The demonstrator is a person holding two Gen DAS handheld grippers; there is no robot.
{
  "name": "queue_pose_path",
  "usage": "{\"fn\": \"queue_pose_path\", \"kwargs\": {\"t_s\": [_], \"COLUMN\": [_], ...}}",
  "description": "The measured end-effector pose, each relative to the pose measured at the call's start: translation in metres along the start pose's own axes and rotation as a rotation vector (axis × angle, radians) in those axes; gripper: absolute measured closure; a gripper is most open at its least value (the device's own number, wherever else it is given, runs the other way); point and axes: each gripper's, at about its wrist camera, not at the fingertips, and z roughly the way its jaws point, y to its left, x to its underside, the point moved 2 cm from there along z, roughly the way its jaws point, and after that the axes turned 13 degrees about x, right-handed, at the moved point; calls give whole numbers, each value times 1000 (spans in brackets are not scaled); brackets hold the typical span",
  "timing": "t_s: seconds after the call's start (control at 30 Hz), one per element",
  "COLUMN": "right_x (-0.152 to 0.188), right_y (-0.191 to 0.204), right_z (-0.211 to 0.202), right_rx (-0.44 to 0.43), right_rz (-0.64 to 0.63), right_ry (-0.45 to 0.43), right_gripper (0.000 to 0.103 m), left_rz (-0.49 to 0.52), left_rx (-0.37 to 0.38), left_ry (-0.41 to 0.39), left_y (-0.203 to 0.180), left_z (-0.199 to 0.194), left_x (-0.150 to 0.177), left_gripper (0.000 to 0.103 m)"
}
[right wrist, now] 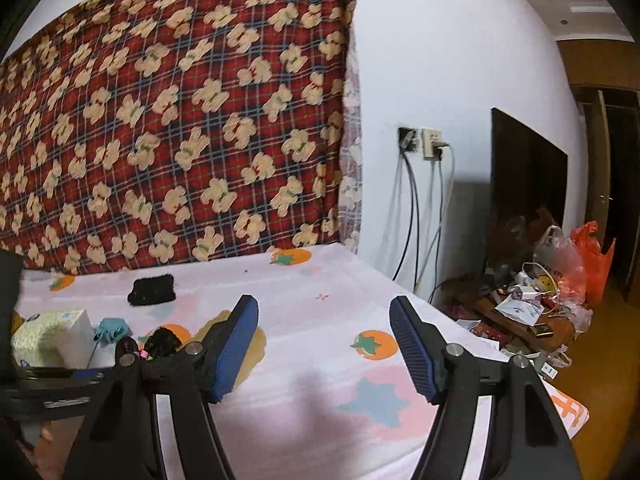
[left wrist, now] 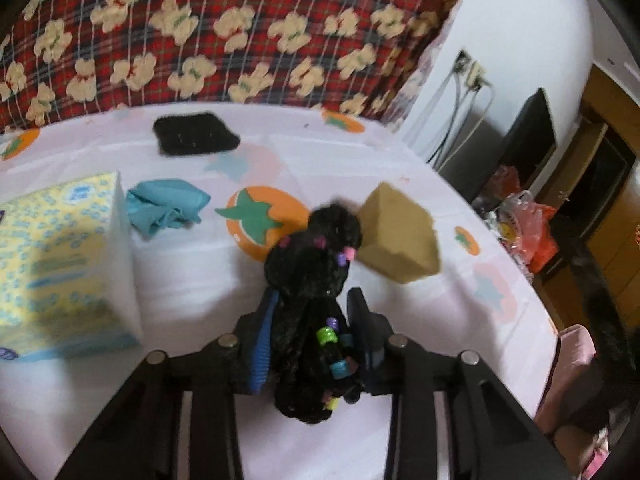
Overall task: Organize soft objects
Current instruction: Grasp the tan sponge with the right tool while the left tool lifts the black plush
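My left gripper (left wrist: pixel 314 300) is shut on a black fuzzy scrunchie with coloured beads (left wrist: pixel 316 276) and holds it above the table. A tan sponge block (left wrist: pixel 398 236) lies just to its right, a teal cloth (left wrist: pixel 166 208) to its left, and a black fuzzy pad (left wrist: pixel 196 134) sits farther back. My right gripper (right wrist: pixel 324 312) is open and empty above the right side of the table. In the right wrist view the scrunchie (right wrist: pixel 162 340), teal cloth (right wrist: pixel 112 330) and black pad (right wrist: pixel 152 290) show at the left; the sponge (right wrist: pixel 252 346) is mostly hidden behind the left finger.
A yellow tissue box (left wrist: pixel 60 264) stands at the left, also in the right wrist view (right wrist: pixel 52 338). The tablecloth (left wrist: pixel 360 152) has a fruit print. A red plaid bear blanket (right wrist: pixel 180 120) hangs behind. Right of the table's edge are cables, a TV (right wrist: pixel 528 176) and plastic bags (right wrist: pixel 576 264).
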Motion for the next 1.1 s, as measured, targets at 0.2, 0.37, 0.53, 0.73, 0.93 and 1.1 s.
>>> {"fn": "queue_pose_path", "kwargs": {"t_s": [0.2,0.37,0.53,0.73,0.93,1.1], "right_x": [1,3,5,13,21,22], "right_y": [9,16,25,34,24,22], "right_z": [8,6,-5,9,22,23], "right_rx": [-87,-107,-141,-220,-186,-193], "right_rz": [-10,-8,-34,-5,50,35], "right_ry": [39,48,49,197,275,282], "right_gripper": [33,26,23,23,23,23], "left_rz": [3,36,17,-11,-43,-7], "left_rx": [75,64,54,56,73,-2], "left_ry": [-108,-162,-128,-14,100,108], "left_y": [3,5,12,10,2,3], "left_z": [-45,-71,-71,-48,-13,2], "left_x": [-2,-4,2,8,17,23], "left_gripper": [84,84,84,58,33,71]}}
